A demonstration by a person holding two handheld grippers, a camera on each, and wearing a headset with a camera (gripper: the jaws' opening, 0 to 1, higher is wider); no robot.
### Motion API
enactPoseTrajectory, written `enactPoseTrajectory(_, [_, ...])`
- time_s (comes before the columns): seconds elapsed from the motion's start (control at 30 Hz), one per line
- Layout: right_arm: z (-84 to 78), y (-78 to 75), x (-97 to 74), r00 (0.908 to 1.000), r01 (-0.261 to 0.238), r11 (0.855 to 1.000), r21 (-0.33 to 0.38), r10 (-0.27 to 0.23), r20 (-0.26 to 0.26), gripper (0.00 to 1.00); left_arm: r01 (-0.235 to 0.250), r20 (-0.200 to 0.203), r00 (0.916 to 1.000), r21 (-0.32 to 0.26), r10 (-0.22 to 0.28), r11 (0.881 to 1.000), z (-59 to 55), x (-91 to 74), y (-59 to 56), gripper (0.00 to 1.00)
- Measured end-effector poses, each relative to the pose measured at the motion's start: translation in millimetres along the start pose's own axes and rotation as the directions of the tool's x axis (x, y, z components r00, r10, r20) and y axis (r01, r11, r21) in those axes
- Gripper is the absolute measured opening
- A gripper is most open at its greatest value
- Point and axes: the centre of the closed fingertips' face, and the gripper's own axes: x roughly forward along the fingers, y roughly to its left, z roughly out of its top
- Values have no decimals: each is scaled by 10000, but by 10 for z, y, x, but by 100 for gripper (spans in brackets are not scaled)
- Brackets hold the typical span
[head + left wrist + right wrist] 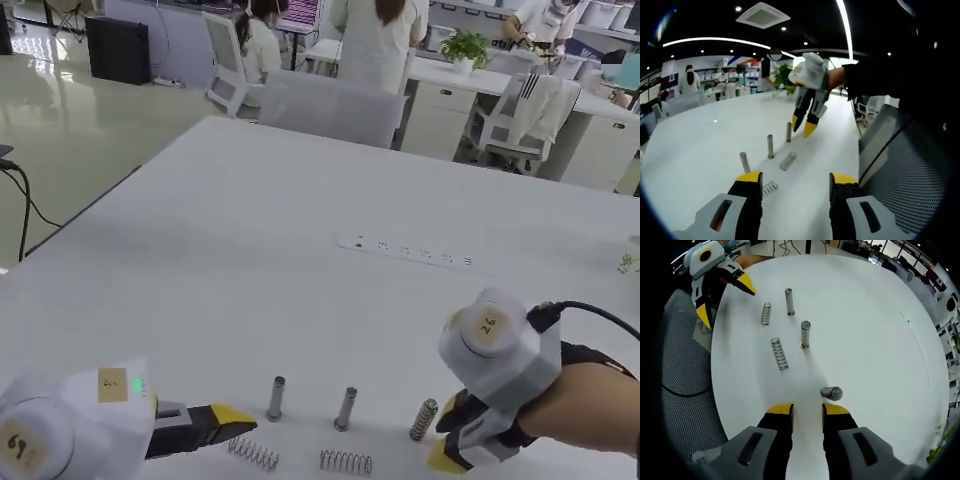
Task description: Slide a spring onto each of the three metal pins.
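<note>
Along the near edge of the table [300, 200] stand three pins: the right pin [424, 420] already wears a spring, while the middle pin [346, 408] and left pin [276, 397] are bare. Two loose springs lie flat just in front of them, the left spring [252, 453] just beside one jaw of the left gripper [796, 178] and the middle spring [346, 462] before the middle pin. The left gripper is wide open and empty. The right gripper [807, 410] has its jaws a little apart, holds nothing and hangs just beside the right pin. The likely trouble is the springs: slim and round, one could roll away or squirt out of a pinch, and if carried tilted its end would catch on a pin head. A careless swing of either gripper could also knock a pin over. Farther back lies a power strip [405, 250], well apart; chairs [330, 110] and people [378, 30] are beyond the table. Nothing blocks the reach.
</note>
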Motion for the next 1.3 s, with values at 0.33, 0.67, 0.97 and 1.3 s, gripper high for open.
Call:
enactPoseTrajectory(0.33, [132,248,39,9991,-348,9992,-194,353,241,21,75,-33,10000,42,-75,10000,2,10,-5,47])
enactPoseTrajectory(0.67, [345,351,82,9979,-495,9962,-713,524,389,20,76,-40,10000,91,-75,9999,18,5,2,47])
enactPoseTrajectory(0.97, [531,384,199,9964,-661,9898,-1266,721,435,17,15,-55,10000,82,-14,10000,26,-10,1,46])
enactPoseTrajectory(1.3, [527,370,344,9962,-852,9808,-1751,869,19,14,-107,-79,9999,17,107,9999,17,-30,5,45])
